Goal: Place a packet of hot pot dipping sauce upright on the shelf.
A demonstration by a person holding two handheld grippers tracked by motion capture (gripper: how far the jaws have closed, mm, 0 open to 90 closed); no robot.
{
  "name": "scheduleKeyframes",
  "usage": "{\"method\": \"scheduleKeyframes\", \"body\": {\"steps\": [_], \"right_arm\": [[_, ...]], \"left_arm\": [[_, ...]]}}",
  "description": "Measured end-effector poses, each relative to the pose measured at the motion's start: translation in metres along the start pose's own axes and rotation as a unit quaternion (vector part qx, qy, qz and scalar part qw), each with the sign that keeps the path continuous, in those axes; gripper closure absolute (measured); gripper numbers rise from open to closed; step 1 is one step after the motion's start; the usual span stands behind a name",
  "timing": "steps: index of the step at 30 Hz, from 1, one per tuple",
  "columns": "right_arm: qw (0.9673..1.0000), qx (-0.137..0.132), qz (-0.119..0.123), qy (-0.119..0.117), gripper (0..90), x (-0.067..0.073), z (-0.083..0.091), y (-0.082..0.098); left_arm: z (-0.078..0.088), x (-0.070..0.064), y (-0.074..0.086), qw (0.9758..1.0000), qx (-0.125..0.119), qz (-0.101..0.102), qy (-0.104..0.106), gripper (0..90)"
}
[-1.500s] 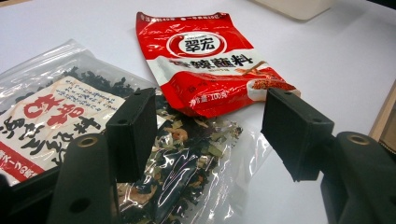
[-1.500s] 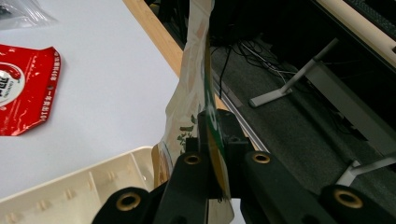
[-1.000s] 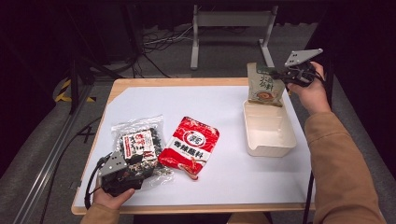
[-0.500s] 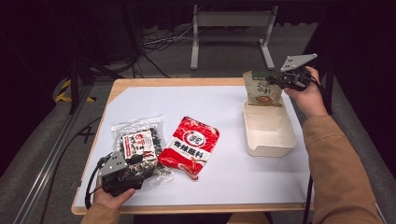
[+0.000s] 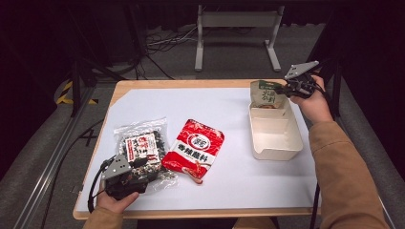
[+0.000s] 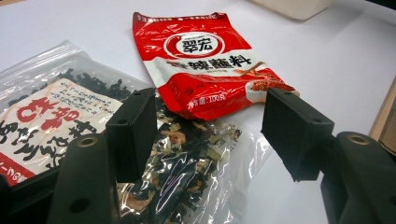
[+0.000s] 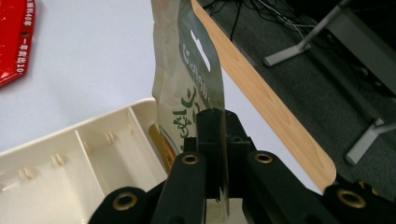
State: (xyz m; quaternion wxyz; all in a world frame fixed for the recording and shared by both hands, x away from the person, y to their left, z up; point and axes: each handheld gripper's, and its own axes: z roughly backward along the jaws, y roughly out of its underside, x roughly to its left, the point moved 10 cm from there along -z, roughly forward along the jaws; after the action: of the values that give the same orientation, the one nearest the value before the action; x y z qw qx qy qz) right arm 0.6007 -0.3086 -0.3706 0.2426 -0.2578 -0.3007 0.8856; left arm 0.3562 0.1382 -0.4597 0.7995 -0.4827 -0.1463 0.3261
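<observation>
**Green pouch pinched at the tray's far end**

The right gripper (image 5: pixel 286 88) had its jaws clenched on the edge of a green-and-cream pouch (image 5: pixel 265 94), and the pouch hung upright with its lower end inside the far end of the cream tray (image 5: pixel 277 143). In the right gripper view the pouch (image 7: pixel 187 79) carried green characters down its side, too bent to read, beside the tray's (image 7: pixel 70 158) divided compartments.

Over on the near left, the left gripper (image 5: pixel 131 164) rested with jaws released, wide apart over a clear bag of dark dried bits (image 6: pixel 187 168); nothing was pinched. Its white label (image 6: pixel 51 112) bore bold red and black characters. Just beside it lay the red sachet (image 6: pixel 205 60), printed "翠宏" in a round badge, "香辣蘸料" beneath, and "100克" near the bottom. All sat on the white desk (image 5: pixel 229 186).
</observation>
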Motion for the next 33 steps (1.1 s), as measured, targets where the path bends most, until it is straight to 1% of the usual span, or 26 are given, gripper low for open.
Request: {"method": "scheduleKeyframes", "body": {"steps": [1,2,4,7,10,11,13,15,18,20,22,25,26,28,29,33], "right_arm": [[1.0,0.005,-0.005,0.003,88.0,-0.001,0.0,0.003],[0.9999,0.005,-0.009,0.002,87.8,-0.002,0.0,0.005],[0.9998,0.003,-0.017,0.001,86.7,-0.001,0.001,0.007],[0.9997,0.006,-0.022,0.002,83.5,-0.001,0.002,0.008],[0.9996,0.004,-0.027,0.007,78.1,-0.001,0.003,0.007],[0.9994,0.001,-0.033,0.006,75.5,0.0,0.004,0.006],[0.9993,-0.002,-0.035,0.006,72.3,0.001,0.005,0.006],[0.9992,-0.009,-0.039,0.009,68.4,0.001,0.007,0.004],[0.9985,-0.026,-0.047,0.011,58.7,0.002,0.011,-0.001],[0.9977,-0.046,-0.049,0.006,54.9,0.004,0.014,-0.007],[0.9972,-0.057,-0.049,0.006,52.2,0.006,0.017,-0.012],[0.9962,-0.068,-0.051,0.016,46.0,0.007,0.025,-0.02],[0.9958,-0.072,-0.052,0.019,44.3,0.008,0.027,-0.023],[0.9948,-0.082,-0.056,0.025,41.7,0.01,0.033,-0.029],[0.9948,-0.082,-0.056,0.025,41.7,0.01,0.033,-0.029],[0.9921,-0.098,-0.074,0.027,39.0,0.017,0.044,-0.042]], "left_arm": [[0.0,0.0,0.0,1.0,0.0,0.0,0.0,36.1],[0.0,0.0,0.0,1.0,0.0,-0.002,0.0,36.1],[-0.001,-0.001,-0.001,1.0,-0.002,0.0,0.001,36.1],[-0.001,-0.001,-0.001,1.0,0.0,-0.001,0.003,36.1],[-0.002,-0.001,-0.002,1.0,0.0,-0.004,0.003,36.1],[-0.002,-0.002,-0.002,1.0,0.0,-0.001,0.003,36.1],[-0.002,-0.002,-0.002,1.0,0.0,-0.002,0.003,36.1],[-0.003,-0.002,-0.001,1.0,0.001,-0.001,0.005,36.1],[-0.003,-0.002,-0.001,1.0,0.002,-0.004,0.005,36.0],[-0.003,-0.002,-0.002,1.0,0.002,-0.004,0.005,36.0],[-0.003,-0.002,-0.002,1.0,0.002,-0.004,0.005,36.0],[-0.004,-0.003,-0.002,1.0,0.0,-0.003,0.006,36.0],[-0.004,-0.002,-0.003,1.0,0.0,-0.005,0.006,36.1],[-0.004,-0.002,-0.002,1.0,0.001,-0.003,0.006,36.0],[-0.004,-0.002,-0.002,1.0,0.001,-0.003,0.006,36.0],[-0.005,-0.003,-0.003,1.0,-0.001,-0.002,0.007,36.0]]}}
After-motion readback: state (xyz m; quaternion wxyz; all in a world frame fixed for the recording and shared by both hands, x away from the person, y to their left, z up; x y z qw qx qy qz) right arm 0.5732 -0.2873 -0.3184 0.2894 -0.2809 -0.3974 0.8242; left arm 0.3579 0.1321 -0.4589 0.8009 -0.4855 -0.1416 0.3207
